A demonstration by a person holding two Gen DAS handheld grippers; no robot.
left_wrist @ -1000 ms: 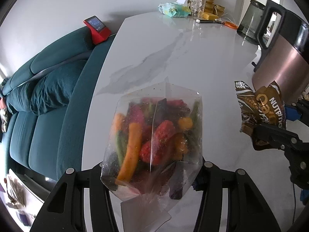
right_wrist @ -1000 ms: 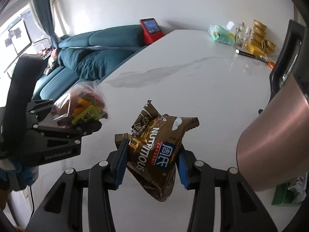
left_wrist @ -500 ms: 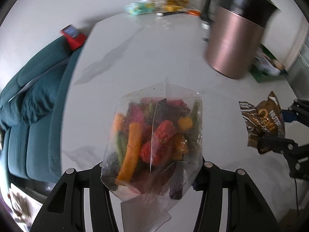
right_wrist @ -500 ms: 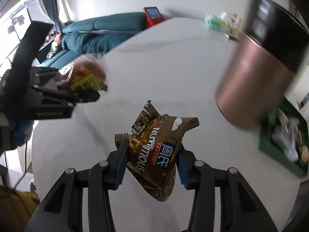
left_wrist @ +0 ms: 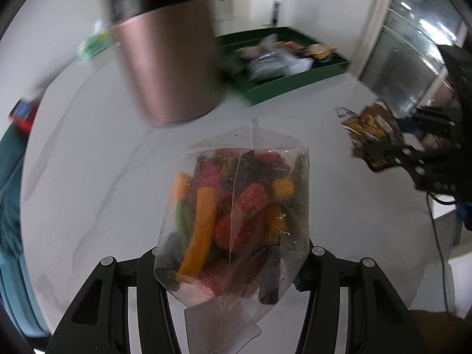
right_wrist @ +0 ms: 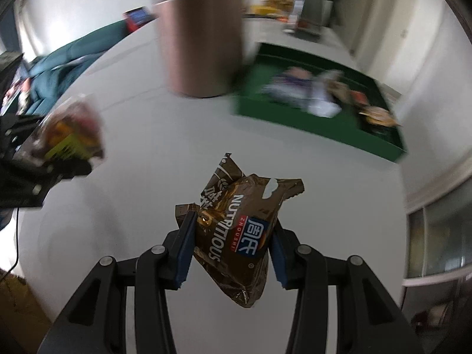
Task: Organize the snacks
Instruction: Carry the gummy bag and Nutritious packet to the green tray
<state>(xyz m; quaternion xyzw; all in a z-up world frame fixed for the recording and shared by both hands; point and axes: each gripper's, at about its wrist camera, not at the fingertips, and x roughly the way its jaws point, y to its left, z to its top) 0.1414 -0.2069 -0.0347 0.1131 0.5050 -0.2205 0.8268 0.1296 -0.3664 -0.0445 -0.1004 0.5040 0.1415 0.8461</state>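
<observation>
Two grippers are in view, each carrying one snack: the left gripper point(left_wrist: 233, 268) has its jaws pinched on one clear bag point(left_wrist: 233, 215), and the right gripper point(right_wrist: 231, 253) has its jaws pinched on one brown packet point(right_wrist: 239, 236). Both snacks hang in the air above the white table point(right_wrist: 165, 153), the bag to the left and the packet to the right, well apart. On the table stand one copper jug point(right_wrist: 200, 44) with a black top and one green tray point(right_wrist: 318, 124) just beside it, to its right; the tray holds several wrapped snacks, too blurred to count. One teal sofa point(right_wrist: 67, 56) lies beyond the table's left edge, with one red device point(right_wrist: 137, 17) at its far end. Compared with half a second ago, both views have swung right: the jug now fills the upper middle of each, the tray shows almost whole instead of as a sliver at the edge, and the sofa has slid toward the left rim. The grip on both snacks is unchanged. The clear bag is a flat-bottomed pouch with a centre seam, filled with sugared gummies in orange, red, pink, green and dark purple, its sealed end crumpled between the fingers; from the right wrist it point(right_wrist: 70, 132) shows a yellow-green label. The packet, seen small from the left wrist point(left_wrist: 371, 129), is glossy and crinkled, printed with "NUTRITIOUS", a blue and red logo patch and white Chinese characters, and is held around its middle with its upper end flared open.
</observation>
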